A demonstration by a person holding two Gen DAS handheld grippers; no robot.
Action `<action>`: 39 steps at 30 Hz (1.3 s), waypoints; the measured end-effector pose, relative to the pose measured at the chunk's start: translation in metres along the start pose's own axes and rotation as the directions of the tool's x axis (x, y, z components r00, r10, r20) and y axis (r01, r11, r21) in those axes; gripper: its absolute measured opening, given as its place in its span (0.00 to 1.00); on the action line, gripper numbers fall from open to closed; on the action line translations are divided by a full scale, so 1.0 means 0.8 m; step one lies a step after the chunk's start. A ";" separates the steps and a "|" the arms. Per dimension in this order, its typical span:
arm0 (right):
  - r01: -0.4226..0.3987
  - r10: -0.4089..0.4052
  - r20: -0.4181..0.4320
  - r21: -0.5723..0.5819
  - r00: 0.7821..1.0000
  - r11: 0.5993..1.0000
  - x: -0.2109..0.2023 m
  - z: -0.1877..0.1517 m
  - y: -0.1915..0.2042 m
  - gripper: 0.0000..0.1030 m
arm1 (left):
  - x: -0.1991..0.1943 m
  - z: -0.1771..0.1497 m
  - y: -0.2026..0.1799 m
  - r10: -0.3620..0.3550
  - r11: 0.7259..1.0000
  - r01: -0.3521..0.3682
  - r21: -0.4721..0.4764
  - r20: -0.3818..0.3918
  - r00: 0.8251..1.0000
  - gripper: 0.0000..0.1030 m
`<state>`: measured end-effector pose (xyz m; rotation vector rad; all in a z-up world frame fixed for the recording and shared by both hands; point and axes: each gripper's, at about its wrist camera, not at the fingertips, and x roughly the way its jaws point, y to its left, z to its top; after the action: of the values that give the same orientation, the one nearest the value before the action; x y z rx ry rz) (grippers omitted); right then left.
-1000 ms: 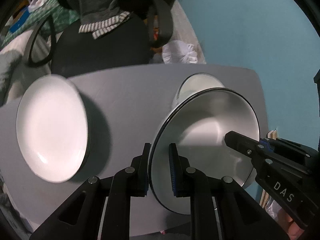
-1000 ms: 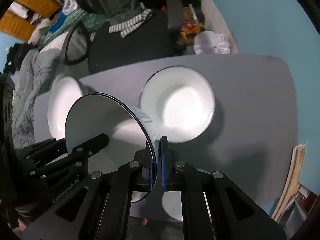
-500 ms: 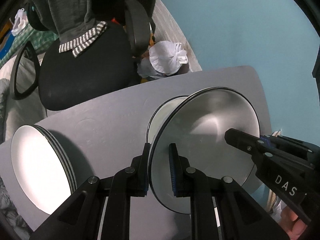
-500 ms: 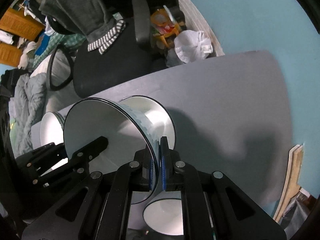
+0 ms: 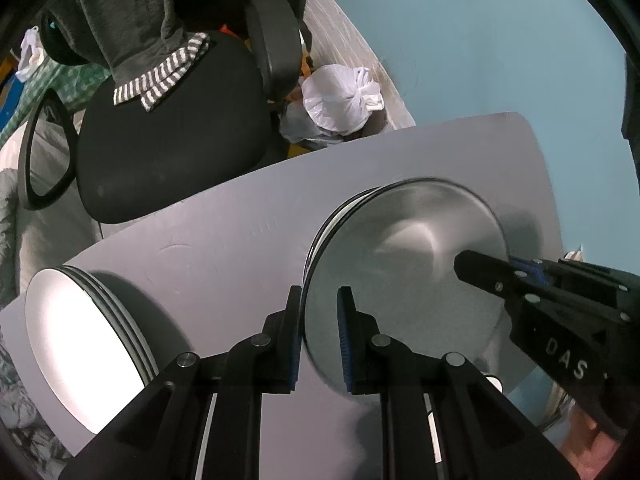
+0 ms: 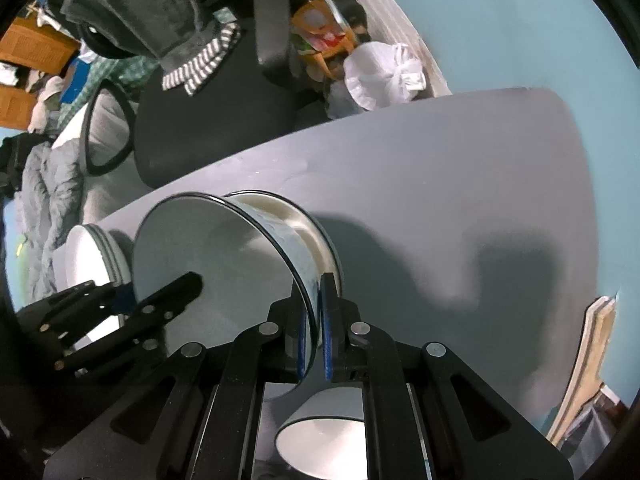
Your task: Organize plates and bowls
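Both the left gripper (image 5: pixel 319 336) and right gripper (image 6: pixel 315 322) were clamped on one bowl (image 5: pixel 400 280), lowering it onto another; plates (image 5: pixel 86 356) were already stacked at the table's (image 5: pixel 224 236) left edge.

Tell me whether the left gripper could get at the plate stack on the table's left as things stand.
Probably not yet: the left gripper is shut on the bowl rim, shared with the right gripper. The path across the table to the plate stack looks free.
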<state>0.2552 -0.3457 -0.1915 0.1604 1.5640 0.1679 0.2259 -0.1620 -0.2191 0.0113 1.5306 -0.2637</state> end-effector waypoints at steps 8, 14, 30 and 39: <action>-0.009 0.009 -0.013 0.024 1.000 1.000 -0.004 0.001 -0.009 0.10 | 0.005 0.001 0.005 0.012 1.000 -0.012 0.015 -0.024 1.000 0.15; 0.003 -0.003 0.003 0.015 1.000 1.000 -0.010 -0.005 -0.004 0.16 | -0.006 -0.003 0.012 0.033 0.999 -0.033 -0.006 -0.001 0.999 0.25; 0.115 -0.108 0.175 -0.031 0.979 0.993 -0.080 -0.036 0.026 0.49 | -0.106 -0.051 0.003 0.066 0.997 -0.074 0.028 0.209 0.976 0.50; 0.161 -0.139 0.291 -0.053 0.947 0.985 -0.133 -0.072 0.057 0.58 | -0.178 -0.090 0.011 0.058 0.998 -0.066 0.017 0.314 0.948 0.55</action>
<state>0.1977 -0.3234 -0.0780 0.0031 1.2723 0.0798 0.1541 -0.1181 -0.0831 0.0376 1.2072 -0.2245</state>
